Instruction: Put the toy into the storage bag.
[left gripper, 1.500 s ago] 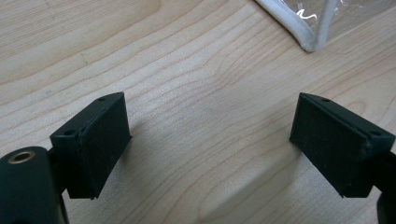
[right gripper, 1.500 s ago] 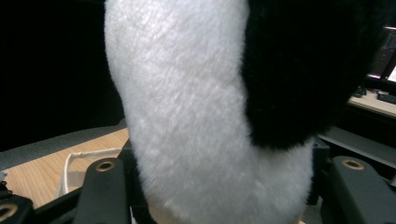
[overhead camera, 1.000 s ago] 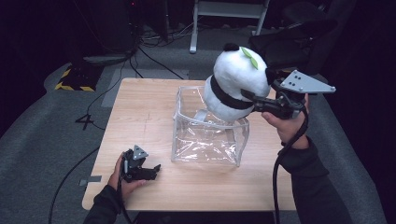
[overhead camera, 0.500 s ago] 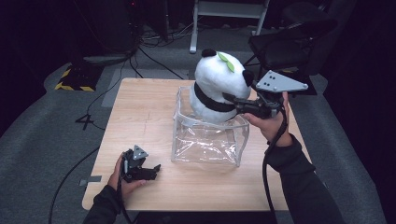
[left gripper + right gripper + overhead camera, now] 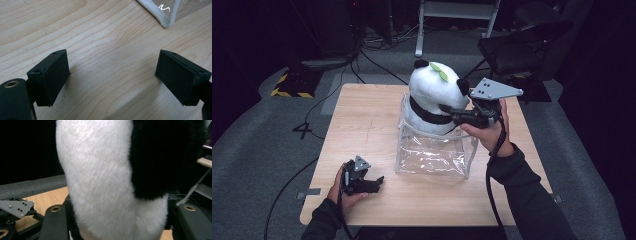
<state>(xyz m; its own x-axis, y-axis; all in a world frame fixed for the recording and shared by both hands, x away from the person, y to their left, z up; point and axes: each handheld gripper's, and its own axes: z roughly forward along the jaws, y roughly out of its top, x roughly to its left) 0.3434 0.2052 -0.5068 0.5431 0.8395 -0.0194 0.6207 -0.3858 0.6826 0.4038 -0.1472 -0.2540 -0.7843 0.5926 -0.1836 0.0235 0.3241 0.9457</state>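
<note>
— Holding what, right gripper (image 5: 451, 113)?
— Plush panda (image 5: 434, 100); fingers partly closed on its white-and-black fur, toy sitting low in the top of the clear bag (image 5: 434, 150) mid-table (image 5: 362, 125).
— Left gripper (image 5: 374, 182)?
— Resting at the table's near edge, fingers (image 5: 50, 75) spread wide, bare wood between them, bag corner just ahead.
— Any writing?
— No label readable on toy or bag; a "4" marked on the floor (image 5: 304, 131).
</note>
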